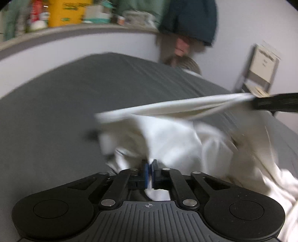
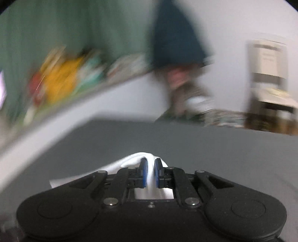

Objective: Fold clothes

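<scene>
A white garment [image 1: 177, 141] lies crumpled on the grey bed sheet [image 1: 74, 93]. My left gripper [image 1: 150, 165] is shut on a fold of it, and white cloth shows between and behind the blue pads. One edge of the garment is stretched taut to the right, up to my right gripper [image 1: 260, 101], which is the black shape at the frame's right edge. In the right wrist view, the right gripper [image 2: 150, 162] is shut on a bunch of the white garment [image 2: 130, 162] above the grey sheet [image 2: 204, 149]. That view is heavily blurred.
A ledge [image 1: 74, 31] behind the bed holds a yellow box [image 1: 65, 13] and several small items. A dark blue garment [image 1: 190, 18] hangs on the wall at the back. A pale chair [image 1: 260, 68] stands beyond the bed's right side.
</scene>
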`<state>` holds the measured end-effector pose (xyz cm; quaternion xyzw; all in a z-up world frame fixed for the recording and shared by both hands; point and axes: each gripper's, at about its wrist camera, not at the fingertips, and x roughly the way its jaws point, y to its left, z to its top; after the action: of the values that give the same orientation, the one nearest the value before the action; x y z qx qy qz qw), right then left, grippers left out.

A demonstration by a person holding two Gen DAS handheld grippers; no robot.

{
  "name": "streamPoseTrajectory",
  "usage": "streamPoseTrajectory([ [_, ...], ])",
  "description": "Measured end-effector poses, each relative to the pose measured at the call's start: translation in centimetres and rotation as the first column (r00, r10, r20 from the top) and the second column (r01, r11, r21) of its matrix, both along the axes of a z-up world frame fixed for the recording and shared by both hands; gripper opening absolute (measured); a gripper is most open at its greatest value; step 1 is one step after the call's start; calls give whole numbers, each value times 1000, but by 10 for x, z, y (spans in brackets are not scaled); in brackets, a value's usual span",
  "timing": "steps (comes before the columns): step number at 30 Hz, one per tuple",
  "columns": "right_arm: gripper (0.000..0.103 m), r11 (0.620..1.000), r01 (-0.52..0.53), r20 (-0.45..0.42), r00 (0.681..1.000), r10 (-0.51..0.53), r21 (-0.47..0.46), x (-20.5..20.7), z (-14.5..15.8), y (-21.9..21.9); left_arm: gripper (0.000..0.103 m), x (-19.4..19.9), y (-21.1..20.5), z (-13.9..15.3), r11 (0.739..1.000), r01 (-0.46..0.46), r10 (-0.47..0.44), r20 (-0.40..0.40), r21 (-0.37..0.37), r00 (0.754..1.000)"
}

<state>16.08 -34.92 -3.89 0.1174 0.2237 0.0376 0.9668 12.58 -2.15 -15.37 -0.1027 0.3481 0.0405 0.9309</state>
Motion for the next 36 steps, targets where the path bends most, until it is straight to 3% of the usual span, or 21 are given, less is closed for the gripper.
streamPoseTrajectory([
  [3, 9, 960, 246, 108, 959, -261, 133, -44, 13, -83, 3, 1, 15, 1, 998, -54, 54, -4, -39, 999],
  [7, 9, 838, 509, 126, 835, -536, 195, -115, -1, -177, 4, 0, 15, 1, 998, -33, 32, -15, -49, 999],
  [11, 9, 676, 714, 31, 683, -730, 183, -178, -37, -246, 4, -1, 13, 0, 995, -37, 33, -35, -96, 999],
  [13, 8, 613, 775, -69, 627, -776, 152, -195, -59, -269, 14, -2, 12, -4, 989, -28, 19, -62, -148, 998],
  [14, 7, 605, 784, -107, 619, -778, 140, -201, -69, -277, 22, -3, 11, -6, 985, -23, 10, -75, -173, 997],
  [16, 7, 618, 778, -163, 629, -760, 115, -207, -89, -288, 79, -12, 10, -12, 980, 3, -19, -79, -199, 997],
  [17, 7, 631, 767, -185, 641, -744, 118, -207, -96, -289, 90, -15, 7, -13, 980, 15, -29, -71, -199, 997],
  [18, 8, 642, 755, -206, 655, -728, 131, -206, -101, -288, 98, -16, 3, -13, 980, 24, -35, -55, -196, 998],
  [21, 20, 671, 719, -267, 692, -670, 181, -197, -116, -289, 98, -8, -4, -12, 970, 65, -73, -24, -233, 997],
  [23, 58, 682, 702, -282, 709, -646, 204, -192, -118, -289, 98, 7, -5, -16, 962, 29, -42, -40, -273, 998],
  [24, 62, 687, 694, -287, 717, -635, 215, -191, -117, -289, 97, 12, -7, -19, 961, 8, -24, -54, -276, 998],
  [26, 63, 696, 686, -298, 724, -623, 211, -183, -117, -283, 74, 27, -11, -27, 964, -38, 17, -80, -263, 997],
  [27, 63, 700, 688, -311, 719, -621, 192, -179, -117, -280, 51, 34, -12, -31, 965, -60, 38, -93, -255, 995],
  [28, 52, 703, 692, -329, 710, -623, 163, -176, -117, -279, 31, 41, -13, -34, 967, -74, 50, -104, -244, 993],
  [29, 28, 716, 683, -339, 714, -612, 146, -170, -116, -278, 25, 48, -14, -36, 969, -85, 60, -115, -232, 992],
  [31, 4, 754, 644, -338, 745, -576, 134, -155, -110, -278, 17, 61, -16, -35, 975, -95, 74, -109, -199, 991],
  [34, 4, 775, 622, -243, 773, -586, 112, -140, -80, -279, 14, 75, -18, -20, 988, -85, 79, -46, -127, 996],
  [36, 4, 764, 631, -156, 775, -613, 131, -132, -53, -283, 14, 88, -17, -1, 992, -82, 83, 7, -94, 997],
])
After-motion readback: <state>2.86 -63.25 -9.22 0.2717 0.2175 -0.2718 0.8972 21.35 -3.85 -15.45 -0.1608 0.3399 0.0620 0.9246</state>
